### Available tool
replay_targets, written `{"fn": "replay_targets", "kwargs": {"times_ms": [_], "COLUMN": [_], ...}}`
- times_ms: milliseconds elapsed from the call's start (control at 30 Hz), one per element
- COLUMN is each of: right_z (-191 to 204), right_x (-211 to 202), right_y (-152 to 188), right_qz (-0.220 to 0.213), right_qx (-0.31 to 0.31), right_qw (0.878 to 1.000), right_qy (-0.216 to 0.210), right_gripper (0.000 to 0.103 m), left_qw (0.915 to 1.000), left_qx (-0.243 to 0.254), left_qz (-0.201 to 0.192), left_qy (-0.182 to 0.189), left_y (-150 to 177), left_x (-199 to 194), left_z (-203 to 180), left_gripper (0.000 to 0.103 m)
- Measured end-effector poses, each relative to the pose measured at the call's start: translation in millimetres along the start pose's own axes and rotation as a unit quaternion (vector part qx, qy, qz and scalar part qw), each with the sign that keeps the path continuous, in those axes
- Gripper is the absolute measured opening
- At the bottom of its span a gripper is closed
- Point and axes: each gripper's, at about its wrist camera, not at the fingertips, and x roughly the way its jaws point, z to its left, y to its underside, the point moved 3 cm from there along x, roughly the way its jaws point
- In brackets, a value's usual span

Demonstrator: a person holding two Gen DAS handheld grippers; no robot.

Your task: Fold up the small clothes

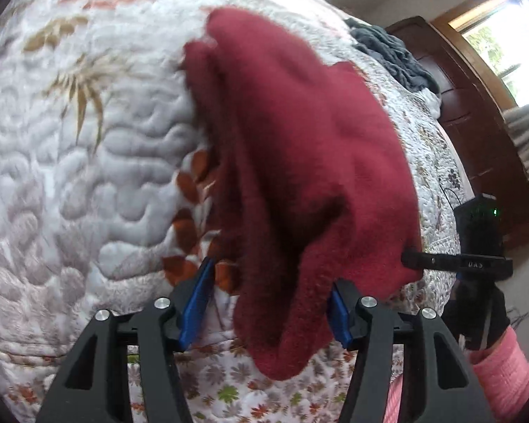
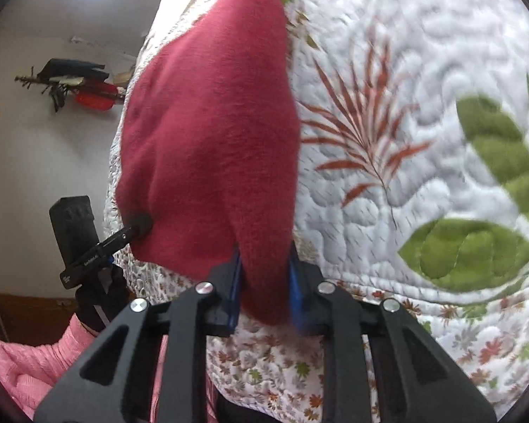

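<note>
Currently, left wrist view: left gripper (image 1: 269, 303) gaping wide around maroon fleece garment (image 1: 299, 148), merely draping over quilt (image 1: 88, 158); risking slippage. Right wrist view: right gripper (image 2: 264, 282) pinching garment's corner; risking lopsided sagging.

There were 2 grippers, left (image 1: 269, 303) & right (image 2: 264, 282), 1 red garment (image 1: 299, 162), 1 grey garment (image 1: 395, 56), 1 quilt (image 1: 88, 141).

Red cloth (image 1: 299, 162) hangs between the left hand-held gripper's (image 1: 269, 299) spread blue pads (image 1: 197, 303), over a quilted bed (image 1: 105, 162). Right hand-held gripper (image 1: 411, 259) touches the cloth's right edge. Grey clothes (image 1: 395, 56) lie farther back by the wooden headboard (image 1: 476, 112).
</note>
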Motion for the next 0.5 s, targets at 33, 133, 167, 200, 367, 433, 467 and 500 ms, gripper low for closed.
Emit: {"fn": "replay_targets", "kwargs": {"times_ms": [33, 133, 167, 200, 367, 433, 467, 500], "right_z": [-3, -15, -16, -14, 15, 20, 24, 27], "right_x": [2, 3, 2, 0, -8, -16, -21, -22], "right_y": [2, 4, 4, 4, 1, 4, 7, 9], "right_qz": [-0.001, -0.003, -0.003, -0.004, -0.022, -0.036, -0.045, -0.048], "right_qx": [0.0, 0.005, 0.006, 0.001, -0.014, -0.014, -0.016, -0.018], "right_qw": [1.0, 1.0, 1.0, 1.0, 0.997, 0.991, 0.987, 0.986], "right_qy": [0.003, 0.004, 0.008, 0.014, 0.074, 0.125, 0.15, 0.161], "right_gripper": [0.021, 0.021, 0.022, 0.023, 0.055, 0.077, 0.081, 0.082], "left_qw": [0.9999, 0.9998, 0.9999, 0.9999, 0.9999, 0.999, 0.9985, 0.998], "left_qx": [-0.008, -0.01, -0.01, -0.009, 0.004, 0.017, 0.019, 0.019], "left_qz": [0.001, 0.0, 0.001, 0.002, 0.001, -0.013, -0.018, -0.022], "left_qy": [0.007, 0.014, 0.014, 0.012, -0.016, -0.038, -0.048, -0.057], "left_y": [2, 3, 2, 3, -3, -2, -1, 0], "left_x": [2, 4, 4, 4, -5, -14, -19, -23], "left_z": [3, 7, 7, 6, -12, -21, -24, -27], "left_gripper": [0.06, 0.06, 0.06, 0.06, 0.06, 0.061, 0.063, 0.067]}}
